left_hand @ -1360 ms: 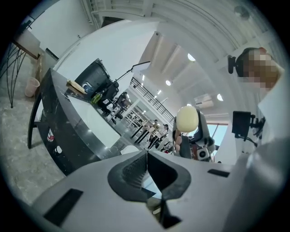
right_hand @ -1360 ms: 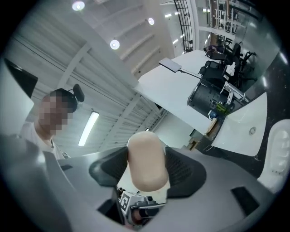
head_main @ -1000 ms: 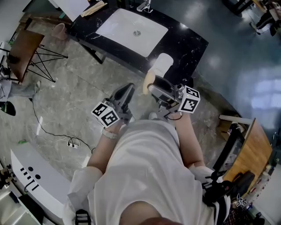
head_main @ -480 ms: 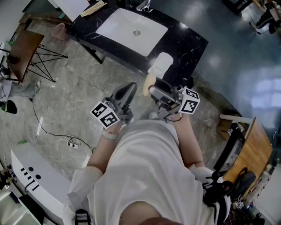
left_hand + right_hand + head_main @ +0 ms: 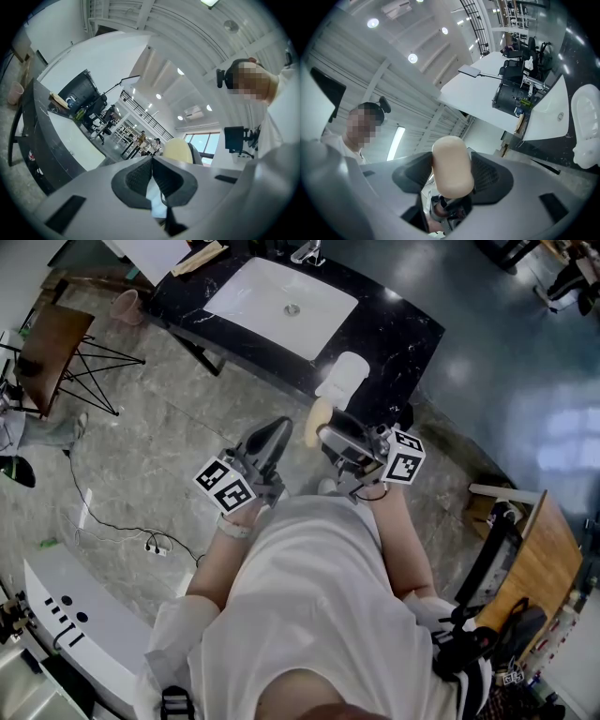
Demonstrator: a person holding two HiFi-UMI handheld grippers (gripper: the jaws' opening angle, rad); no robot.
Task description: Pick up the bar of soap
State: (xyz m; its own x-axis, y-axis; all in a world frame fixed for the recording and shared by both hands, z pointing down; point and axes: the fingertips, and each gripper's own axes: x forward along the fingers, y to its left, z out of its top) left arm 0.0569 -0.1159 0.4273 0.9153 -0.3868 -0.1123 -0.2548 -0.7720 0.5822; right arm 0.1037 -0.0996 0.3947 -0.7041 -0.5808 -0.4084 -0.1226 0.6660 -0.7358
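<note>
Head view: you hold two tools and one bar of soap. The soap is clamped in your right tool, in the air short of the one black bench at 12 o'clock. Your left tool is at its 9 o'clock.

Left gripper view: the jaws are pressed together, empty.

Right gripper view: both pads squeeze the soap.

Nothing has visibly moved since the earlier frame.

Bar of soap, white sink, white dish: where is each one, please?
Bar of soap (image 5: 450,168): right gripper view, middle of its cream face.
White sink (image 5: 261,292): head view, bare basin floor.
White dish (image 5: 344,373): head view, its middle.
</note>
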